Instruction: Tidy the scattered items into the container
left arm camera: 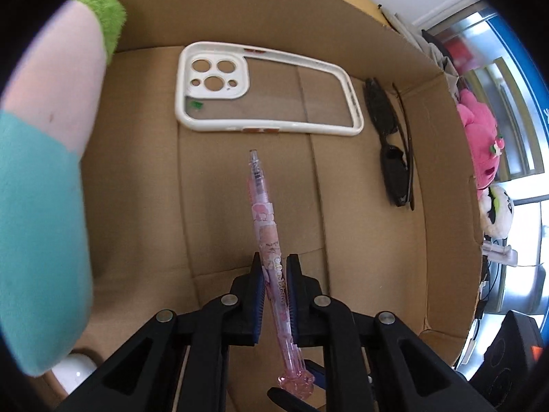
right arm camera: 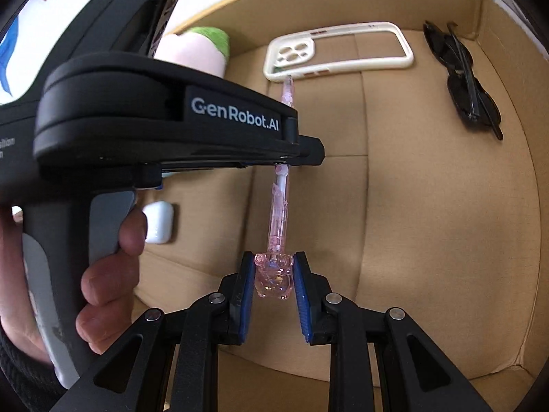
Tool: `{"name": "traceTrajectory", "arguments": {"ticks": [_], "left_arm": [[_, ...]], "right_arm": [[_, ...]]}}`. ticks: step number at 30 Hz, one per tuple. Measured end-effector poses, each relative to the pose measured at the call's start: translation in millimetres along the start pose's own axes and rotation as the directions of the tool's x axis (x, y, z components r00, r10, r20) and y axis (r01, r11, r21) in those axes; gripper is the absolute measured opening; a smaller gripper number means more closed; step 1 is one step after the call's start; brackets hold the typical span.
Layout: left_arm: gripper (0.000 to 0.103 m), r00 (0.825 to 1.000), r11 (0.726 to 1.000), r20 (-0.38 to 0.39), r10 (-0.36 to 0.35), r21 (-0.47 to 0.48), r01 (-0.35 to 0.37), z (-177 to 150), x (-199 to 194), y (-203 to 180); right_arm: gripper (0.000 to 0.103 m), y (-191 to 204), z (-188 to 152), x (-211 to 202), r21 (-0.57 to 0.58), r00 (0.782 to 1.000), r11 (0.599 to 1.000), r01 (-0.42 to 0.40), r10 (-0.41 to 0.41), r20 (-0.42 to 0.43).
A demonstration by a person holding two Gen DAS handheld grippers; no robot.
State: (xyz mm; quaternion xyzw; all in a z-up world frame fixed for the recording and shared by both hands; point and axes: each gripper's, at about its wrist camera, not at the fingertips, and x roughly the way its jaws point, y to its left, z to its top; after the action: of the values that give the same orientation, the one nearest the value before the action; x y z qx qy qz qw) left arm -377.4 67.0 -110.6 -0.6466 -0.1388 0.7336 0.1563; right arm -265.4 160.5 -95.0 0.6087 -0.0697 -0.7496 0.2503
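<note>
A pink see-through pen (left arm camera: 262, 213) with a bear-shaped top hangs tip-down over the floor of a cardboard box (left arm camera: 360, 240). My left gripper (left arm camera: 274, 261) is shut on the pen's barrel. In the right wrist view my right gripper (right arm camera: 273, 256) is shut on the bear top of the pen (right arm camera: 279, 213), and the left gripper's black housing (right arm camera: 137, 120), held by a hand (right arm camera: 109, 274), crosses the barrel higher up. Lying in the box are a white phone case (left arm camera: 267, 89), black sunglasses (left arm camera: 391, 144), a pink, green and teal plush (left arm camera: 51, 137) and a white earbud case (right arm camera: 159, 223).
The box's walls (right arm camera: 507, 206) rise on all sides around both grippers. Bare cardboard floor lies between the phone case and the sunglasses (right arm camera: 463, 79). Outside the right wall sit a pink plush toy (left arm camera: 480, 137) and a black-and-white one (left arm camera: 497, 213).
</note>
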Motion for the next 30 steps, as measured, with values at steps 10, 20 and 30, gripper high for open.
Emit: {"name": "traceTrajectory", "arguments": {"ticks": [10,20,30], "left_arm": [[0.01,0.999,1.0,0.019,-0.026,0.01,0.026,-6.5,-3.0,8.5],[0.012,0.996,0.999,0.089,0.018,0.027,-0.021,-15.5,-21.2,6.4],[0.061,0.883,0.984,0.466,0.06,0.122,-0.131,-94.5,-141.3,-17.8]], "right_arm": [[0.024,1.3,2.7,11.8,-0.008,0.999,1.0,0.027,-0.027,-0.025],[0.06,1.0,2.4,5.5,-0.026,0.998,0.998,0.058,-0.059,-0.026],[0.096,-3.0,-47.3,-70.7,-0.088,0.959,0.977,0.194,-0.171,0.225]]}}
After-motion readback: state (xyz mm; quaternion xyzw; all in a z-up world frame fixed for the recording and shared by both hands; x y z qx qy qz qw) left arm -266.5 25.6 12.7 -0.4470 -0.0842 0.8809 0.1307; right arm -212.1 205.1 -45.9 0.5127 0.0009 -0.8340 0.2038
